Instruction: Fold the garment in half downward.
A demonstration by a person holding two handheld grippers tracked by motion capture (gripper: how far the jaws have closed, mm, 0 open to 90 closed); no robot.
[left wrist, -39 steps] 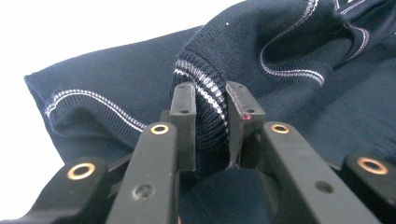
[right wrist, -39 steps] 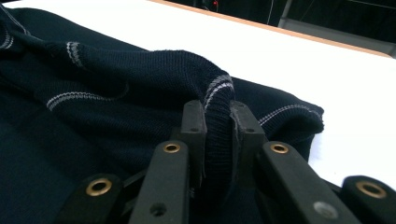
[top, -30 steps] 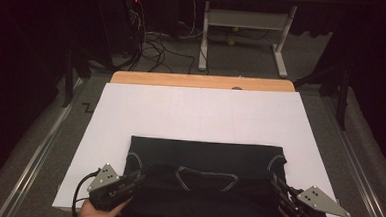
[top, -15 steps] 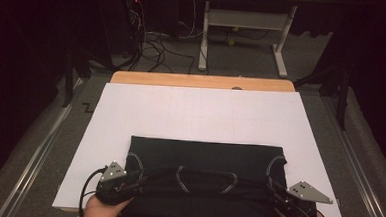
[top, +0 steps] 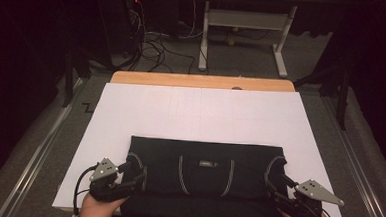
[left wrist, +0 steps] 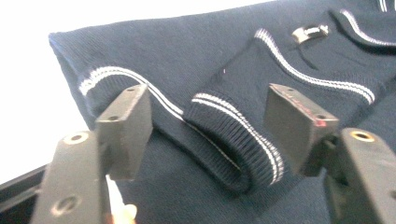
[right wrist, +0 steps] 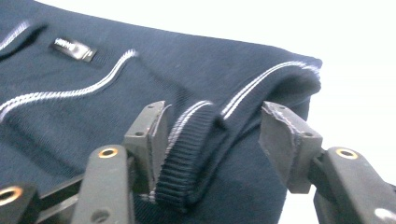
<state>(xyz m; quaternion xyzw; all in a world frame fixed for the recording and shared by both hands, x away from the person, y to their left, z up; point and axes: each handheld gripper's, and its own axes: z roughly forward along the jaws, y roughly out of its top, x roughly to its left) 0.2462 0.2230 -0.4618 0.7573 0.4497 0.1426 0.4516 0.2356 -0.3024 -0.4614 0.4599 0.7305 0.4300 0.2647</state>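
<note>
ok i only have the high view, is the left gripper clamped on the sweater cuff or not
observer: no, the left gripper has just been opening its jaws; the ribbed left cuff lies between them and neither pad squeezes it
operator: and the right one
observer: the right gripper has just been opening too; the right cuff leans on one pad, with a clear gap to the other
operator: pads look ok
observer: the free pad looks chipped along its edge

Dark navy ribbed sweater (top: 205, 176) with thin white stripes along its cuffs and seams lies on a white sheet (top: 200, 114); beyond the sheet, the table (top: 202, 81) edge is orange-brown.
</note>
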